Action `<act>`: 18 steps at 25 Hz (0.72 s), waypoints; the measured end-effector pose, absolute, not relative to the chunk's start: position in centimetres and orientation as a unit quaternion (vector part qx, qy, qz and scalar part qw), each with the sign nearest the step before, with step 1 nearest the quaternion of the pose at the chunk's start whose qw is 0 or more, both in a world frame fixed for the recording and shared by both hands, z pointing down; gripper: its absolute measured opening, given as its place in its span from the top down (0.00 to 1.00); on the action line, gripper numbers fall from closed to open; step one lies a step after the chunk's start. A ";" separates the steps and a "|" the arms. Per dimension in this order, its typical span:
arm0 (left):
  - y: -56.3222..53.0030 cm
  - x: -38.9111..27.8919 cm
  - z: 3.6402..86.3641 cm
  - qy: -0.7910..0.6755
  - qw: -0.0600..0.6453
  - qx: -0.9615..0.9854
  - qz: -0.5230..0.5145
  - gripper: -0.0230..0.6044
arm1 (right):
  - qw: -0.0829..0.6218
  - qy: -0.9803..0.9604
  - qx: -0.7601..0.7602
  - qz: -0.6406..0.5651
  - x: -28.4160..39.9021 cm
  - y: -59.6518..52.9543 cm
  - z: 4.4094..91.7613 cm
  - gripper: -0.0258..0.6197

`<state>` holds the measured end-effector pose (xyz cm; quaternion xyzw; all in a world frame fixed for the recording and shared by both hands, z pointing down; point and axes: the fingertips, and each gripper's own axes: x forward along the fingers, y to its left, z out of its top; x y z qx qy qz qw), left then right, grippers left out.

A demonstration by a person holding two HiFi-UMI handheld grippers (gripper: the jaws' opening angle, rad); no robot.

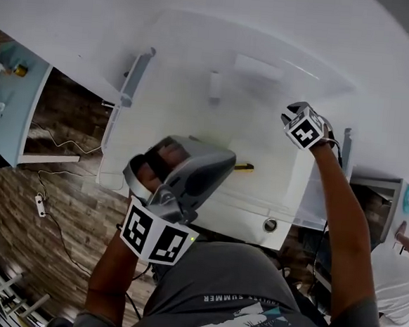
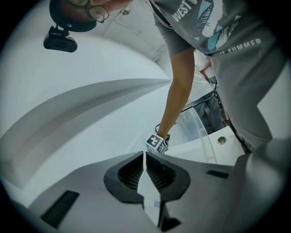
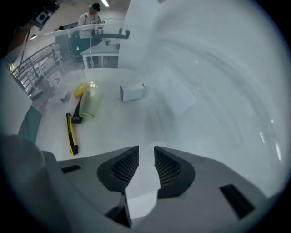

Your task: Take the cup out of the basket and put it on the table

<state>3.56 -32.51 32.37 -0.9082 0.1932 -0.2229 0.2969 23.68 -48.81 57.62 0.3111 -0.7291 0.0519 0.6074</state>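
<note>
The right gripper (image 3: 146, 151) has its fingers spread, with only bare table (image 3: 204, 104) between them. The left gripper (image 2: 144, 159) has its fingers pressed together on nothing. What looks like the pale cup (image 3: 91, 104) lies on its side up and left of the right fingers, well apart, near a yellow knife (image 3: 71, 134); no basket shows. To grip it well, carry the open fingers across, straddle its body squarely clear of the knife, then close.

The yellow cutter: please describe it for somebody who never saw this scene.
On the white table, look left of the right gripper. The yellow cutter lies flat beside a pale cylinder and a white box; it alone is long, thin and yellow-and-black.
</note>
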 end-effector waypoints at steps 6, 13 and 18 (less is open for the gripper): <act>-33.7 3.1 32.7 0.192 0.294 -0.910 -0.222 0.95 | 0.656 -0.693 0.288 0.075 25.1 -50.4 62.6 0.78; -34.0 2.7 32.6 0.197 0.296 -0.907 -0.226 0.95 | 0.676 -0.686 0.262 0.064 25.1 -50.0 62.9 0.91; -33.4 2.5 32.7 0.203 0.300 -0.901 -0.237 0.95 | 0.634 -0.724 0.272 -0.004 21.0 -49.0 56.2 0.91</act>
